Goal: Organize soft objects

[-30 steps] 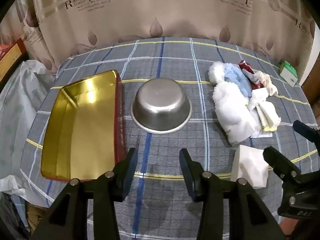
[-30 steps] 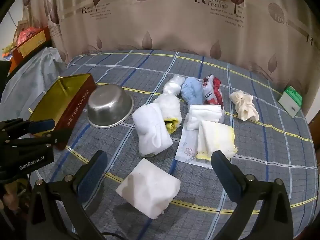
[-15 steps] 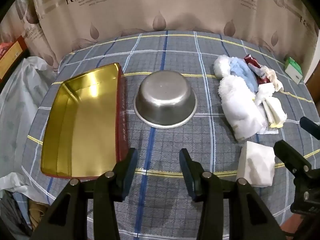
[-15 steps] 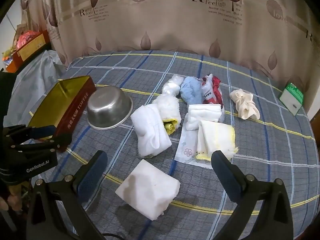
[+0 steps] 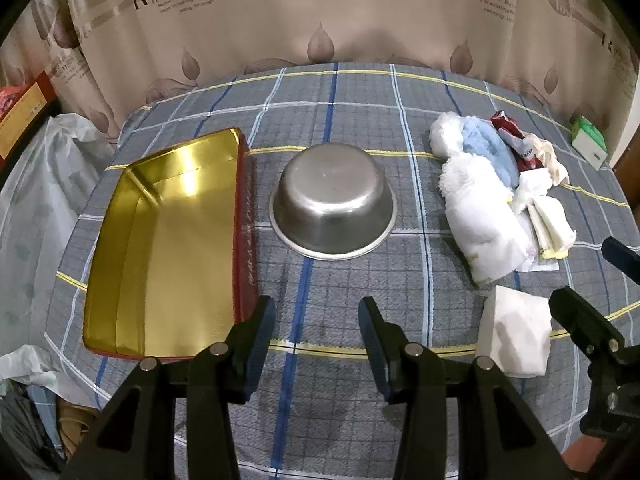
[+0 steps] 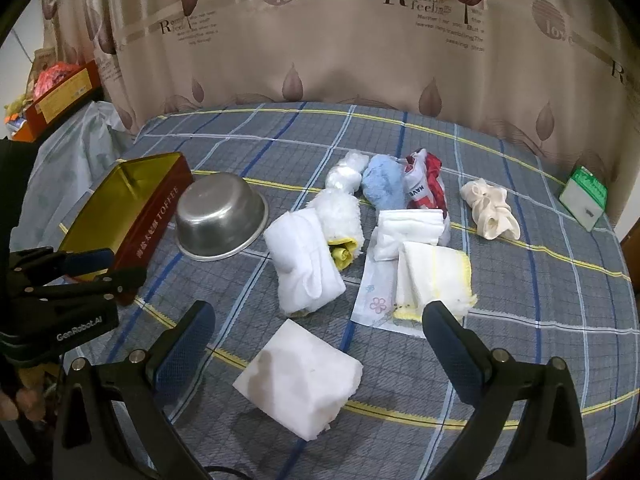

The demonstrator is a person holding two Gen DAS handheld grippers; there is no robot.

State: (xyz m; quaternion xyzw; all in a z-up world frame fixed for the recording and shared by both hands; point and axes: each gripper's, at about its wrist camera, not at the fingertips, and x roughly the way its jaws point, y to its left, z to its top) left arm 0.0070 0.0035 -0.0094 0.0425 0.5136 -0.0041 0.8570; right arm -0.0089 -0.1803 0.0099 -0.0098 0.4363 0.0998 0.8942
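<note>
Soft items lie in a loose group on the checked cloth: a white rolled towel, a blue fluffy bundle, a yellow-edged folded cloth and a cream knotted cloth. A white folded cloth lies nearest, just below and between the fingers of my right gripper, which stands wide open above it. My left gripper is open with nothing in it, over bare cloth in front of an upturned steel bowl. An open gold-lined tin sits to the left of the bowl.
A green and white box stands at the table's far right edge. A red and white packet lies among the soft things. A patterned curtain hangs behind the table. Plastic bags and a red box crowd the left side beyond the table's edge.
The left wrist view has shifted very slightly. Nothing on the table has moved, and both grippers keep the same opening.
</note>
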